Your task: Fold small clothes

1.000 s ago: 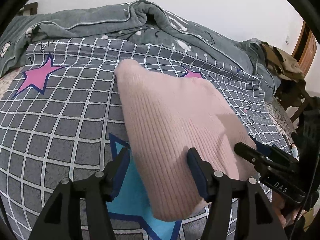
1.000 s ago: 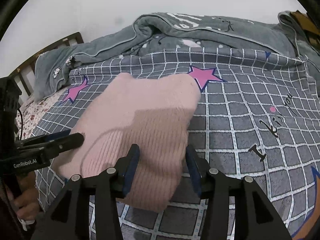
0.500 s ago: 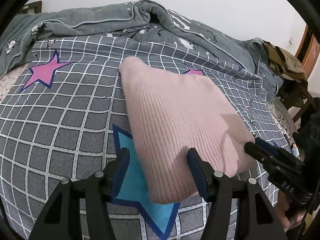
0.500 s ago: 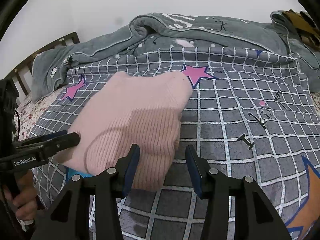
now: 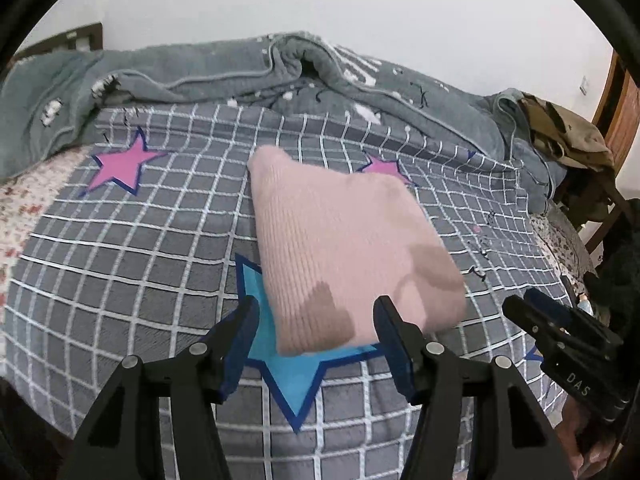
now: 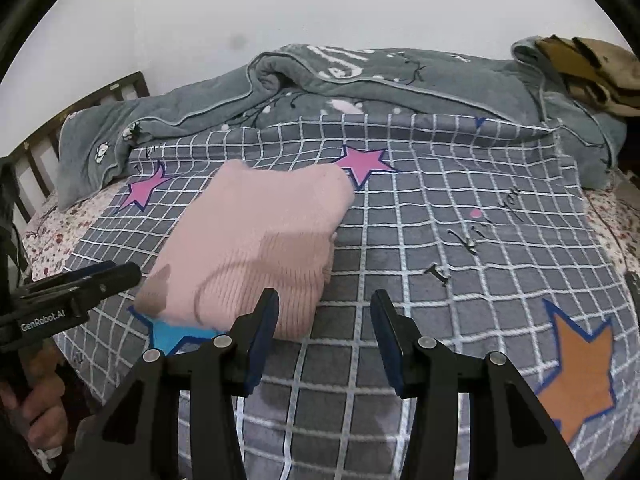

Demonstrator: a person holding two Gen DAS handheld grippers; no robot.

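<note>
A folded pink knit garment lies flat on the grey checked sheet, partly over a blue star print. My left gripper hovers open just short of its near edge, with nothing between the fingers. In the right wrist view the same pink garment sits left of centre, and my right gripper stands open beside its near right corner, clear of the cloth. Each gripper shows at the edge of the other's view: the right gripper and the left gripper, held by a hand.
A rumpled grey blanket runs along the far side of the bed. A brown garment lies on a wooden chair at the right. A dark wooden bed rail stands at the left. A floral sheet shows beyond the checked one.
Both grippers have pulled back and up from the pink garment; it had lain between their fingers and now lies just beyond the tips. The garment itself has stayed put.
</note>
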